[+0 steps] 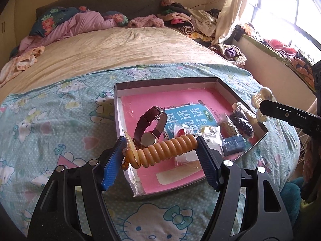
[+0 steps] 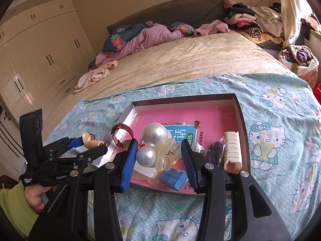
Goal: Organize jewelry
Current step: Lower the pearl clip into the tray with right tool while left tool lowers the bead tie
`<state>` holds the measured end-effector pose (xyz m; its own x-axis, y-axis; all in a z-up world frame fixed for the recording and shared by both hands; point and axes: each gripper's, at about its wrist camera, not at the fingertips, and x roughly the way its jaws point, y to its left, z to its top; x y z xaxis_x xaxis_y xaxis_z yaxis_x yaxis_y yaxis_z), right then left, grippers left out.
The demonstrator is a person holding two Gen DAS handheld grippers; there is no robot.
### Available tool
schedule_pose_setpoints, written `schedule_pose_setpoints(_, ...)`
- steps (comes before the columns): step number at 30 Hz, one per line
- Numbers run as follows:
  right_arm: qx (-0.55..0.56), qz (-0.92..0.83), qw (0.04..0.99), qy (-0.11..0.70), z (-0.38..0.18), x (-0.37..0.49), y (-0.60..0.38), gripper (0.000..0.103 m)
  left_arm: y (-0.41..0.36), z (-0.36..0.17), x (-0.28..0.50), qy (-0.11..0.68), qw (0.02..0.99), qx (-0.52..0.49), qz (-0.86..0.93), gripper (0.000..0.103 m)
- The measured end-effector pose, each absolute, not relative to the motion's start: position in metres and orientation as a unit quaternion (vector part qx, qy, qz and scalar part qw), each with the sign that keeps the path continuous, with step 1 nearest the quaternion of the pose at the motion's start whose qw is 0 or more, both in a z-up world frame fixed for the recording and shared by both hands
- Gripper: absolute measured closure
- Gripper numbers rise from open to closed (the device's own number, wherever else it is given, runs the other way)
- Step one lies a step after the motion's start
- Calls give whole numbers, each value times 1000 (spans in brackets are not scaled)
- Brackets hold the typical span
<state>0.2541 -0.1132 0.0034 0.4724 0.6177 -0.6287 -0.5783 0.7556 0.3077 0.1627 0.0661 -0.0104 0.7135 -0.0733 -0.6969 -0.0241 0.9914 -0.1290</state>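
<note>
Coil bracelet (image 1: 163,150) spans left hand-held gripper (image 1: 160,156) above box (image 1: 128,86).

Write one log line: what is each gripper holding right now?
left gripper: shut on orange coil hair tie | right gripper: shut on pearl hair claw | both over tray

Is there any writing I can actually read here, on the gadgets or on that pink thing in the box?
"GenRob", cut off by the right gripper in front: on the left gripper body.
"Data Acquisition System", tiny and only just legible: on a label at that gripper's handle end.
"练": on a green patch on the pink booklet in the box.
Large white Chinese characters on the booklet's blue panel: partly covered, upside down in the left wrist view, not reliably readable.
</note>
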Motion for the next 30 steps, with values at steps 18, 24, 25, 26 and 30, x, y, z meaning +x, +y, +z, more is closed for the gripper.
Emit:
schedule_pose_setpoints(18,20,342,852,395,-25,259,-107,60,57,-26,164,386,920,-66,-25,41)
schedule_pose_setpoints(24,17,340,852,397,-32,259,-106,60,58,-34,165,392,917,-67,-18,41)
schedule_pose_setpoints(25,17,340,852,397,-32,260,-106,60,59,-35,166,393,917,-69,-17,41)
schedule_pose_setpoints(26,16,340,852,397,-32,261,-106,60,60,-36,167,393,917,-70,-17,41)
schedule_pose_setpoints(30,12,336,854,397,-31,267,-104,60,61,-40,173,395,916,-72,-13,41)
